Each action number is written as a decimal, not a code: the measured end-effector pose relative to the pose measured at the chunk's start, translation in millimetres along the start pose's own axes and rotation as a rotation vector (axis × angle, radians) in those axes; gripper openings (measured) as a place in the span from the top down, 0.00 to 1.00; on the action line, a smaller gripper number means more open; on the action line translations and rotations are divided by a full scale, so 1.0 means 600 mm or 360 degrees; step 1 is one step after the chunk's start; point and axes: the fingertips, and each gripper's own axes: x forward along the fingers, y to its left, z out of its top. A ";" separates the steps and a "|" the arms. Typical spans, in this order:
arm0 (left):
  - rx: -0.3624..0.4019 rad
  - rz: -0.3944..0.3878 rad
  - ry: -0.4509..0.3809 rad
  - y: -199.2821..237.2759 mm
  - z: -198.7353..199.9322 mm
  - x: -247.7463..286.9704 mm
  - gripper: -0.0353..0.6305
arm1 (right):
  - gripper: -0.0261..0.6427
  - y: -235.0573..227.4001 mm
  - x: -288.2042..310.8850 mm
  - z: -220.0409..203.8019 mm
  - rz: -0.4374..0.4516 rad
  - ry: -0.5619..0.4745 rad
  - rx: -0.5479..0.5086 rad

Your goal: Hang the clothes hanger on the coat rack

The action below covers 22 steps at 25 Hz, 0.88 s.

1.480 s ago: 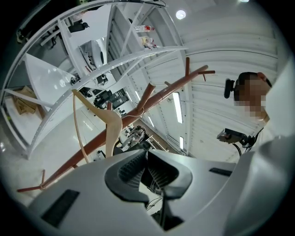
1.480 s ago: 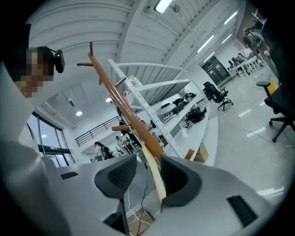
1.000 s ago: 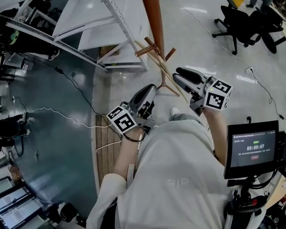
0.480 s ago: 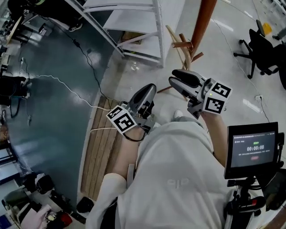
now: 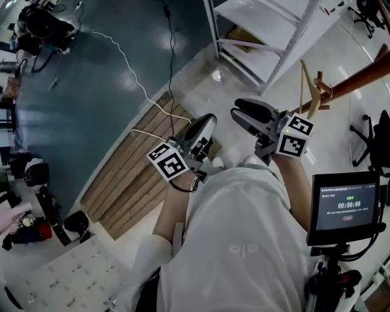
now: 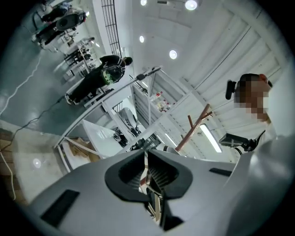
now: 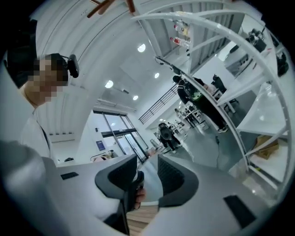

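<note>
The coat rack [image 5: 359, 78] is a red-brown pole with short pegs at the upper right of the head view. A pale wooden hanger-like piece [image 5: 306, 85] rests against its pegs. The pole [image 6: 196, 129] also shows in the left gripper view, and its pegs [image 7: 105, 5] at the top of the right gripper view. My left gripper [image 5: 200, 129] is held in front of my body, jaws shut with only a thin slit. My right gripper [image 5: 247, 113] is beside it, open and holding nothing, a short way from the rack.
A white metal shelf frame [image 5: 274, 36] stands at the top. A slatted wooden pallet [image 5: 128, 180] lies on the floor to the left, with cables [image 5: 131, 67] across the dark floor. A monitor [image 5: 347, 207] on a tripod is at my right, and an office chair [image 5: 375, 146] beyond it.
The head view has swung round: the coat rack slid from top middle to the upper right and the pallet came into view. Both grippers keep the same pose before my body.
</note>
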 end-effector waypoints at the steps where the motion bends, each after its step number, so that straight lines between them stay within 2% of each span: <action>1: 0.0002 0.0032 -0.0039 0.003 0.007 -0.018 0.94 | 0.75 0.007 0.018 -0.006 0.0044 0.0016 0.0016; 6: 0.0007 0.0171 -0.0196 -0.005 0.036 -0.105 0.94 | 0.75 0.064 0.089 -0.032 0.0210 0.0122 0.0046; 11: 0.0018 0.0248 -0.0289 -0.019 0.059 -0.156 0.94 | 0.75 0.102 0.138 -0.056 0.0293 0.0216 0.0089; 18: 0.0016 0.0277 -0.0310 -0.028 0.068 -0.185 0.94 | 0.75 0.120 0.163 -0.081 0.0283 0.0293 0.0082; 22: 0.0003 0.0261 -0.0315 -0.013 0.070 -0.175 0.94 | 0.75 0.104 0.164 -0.092 0.0283 0.0310 0.0069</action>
